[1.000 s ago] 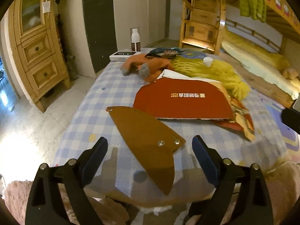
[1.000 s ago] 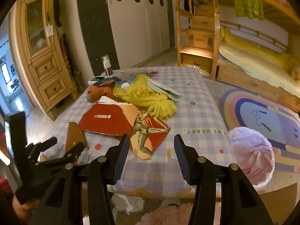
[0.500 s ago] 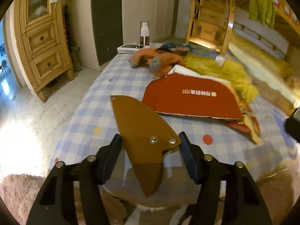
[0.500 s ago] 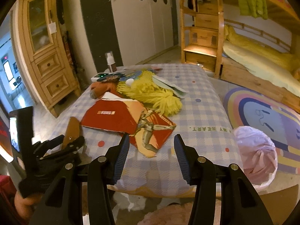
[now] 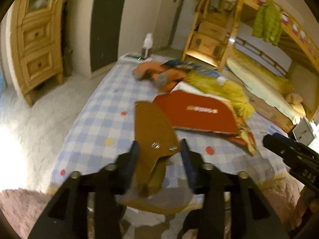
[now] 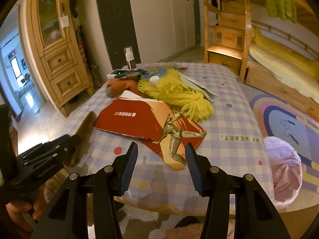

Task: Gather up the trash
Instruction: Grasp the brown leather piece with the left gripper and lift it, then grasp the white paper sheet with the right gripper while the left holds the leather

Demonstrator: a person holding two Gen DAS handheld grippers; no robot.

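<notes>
Left gripper (image 5: 158, 153), jaws just closed in, clamped on brown leather piece (image 5: 154, 137) (two rivets showing) above checked tablecloth (image 5: 95, 123), beside torn red carton (image 5: 196, 114). Right gripper (image 6: 161, 160) parted and empty, just short of the carton's figure-printed flap. Only from the right wrist: pink trash bag (image 6: 283, 167) at the table's edge.

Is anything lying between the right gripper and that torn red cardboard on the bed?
Nothing visible does. The right gripper hangs open over the near edge of the checked bedcover, and the torn red cardboard lies just ahead of its fingertips with only bare cover between. The left gripper, closing on the brown piece, stands off to the side.
</notes>
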